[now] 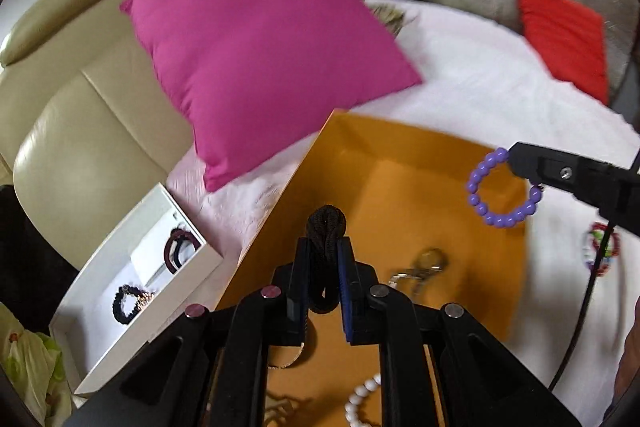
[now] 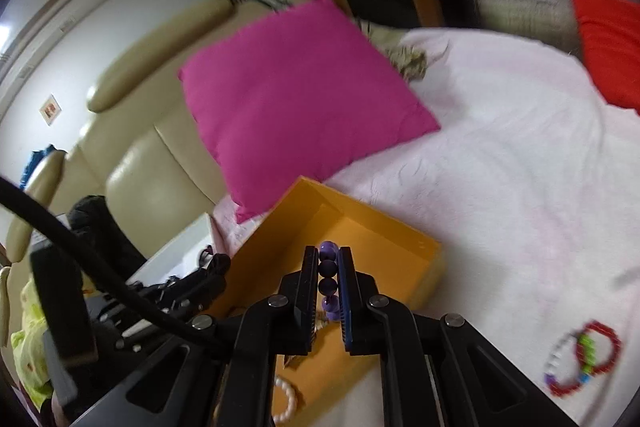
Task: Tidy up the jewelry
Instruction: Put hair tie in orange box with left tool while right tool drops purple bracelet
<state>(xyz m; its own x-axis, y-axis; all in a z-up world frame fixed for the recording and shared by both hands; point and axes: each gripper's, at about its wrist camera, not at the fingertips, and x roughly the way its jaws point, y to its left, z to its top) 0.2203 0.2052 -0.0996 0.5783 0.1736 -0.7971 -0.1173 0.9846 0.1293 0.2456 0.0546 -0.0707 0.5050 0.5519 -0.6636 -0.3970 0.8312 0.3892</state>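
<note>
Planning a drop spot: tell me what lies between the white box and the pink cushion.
Only bare white bedspread separates the white box from the pink cushion, seen in the left wrist view.

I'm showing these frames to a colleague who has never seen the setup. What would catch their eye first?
Probably the big magenta pillow leaning on the cream sofa, then the open orange box on the white bedcover below it. Above the box, the right hand-held gripper pinches a purple bead bracelet, and the left hand-held gripper clamps a dark cord loop.
</note>
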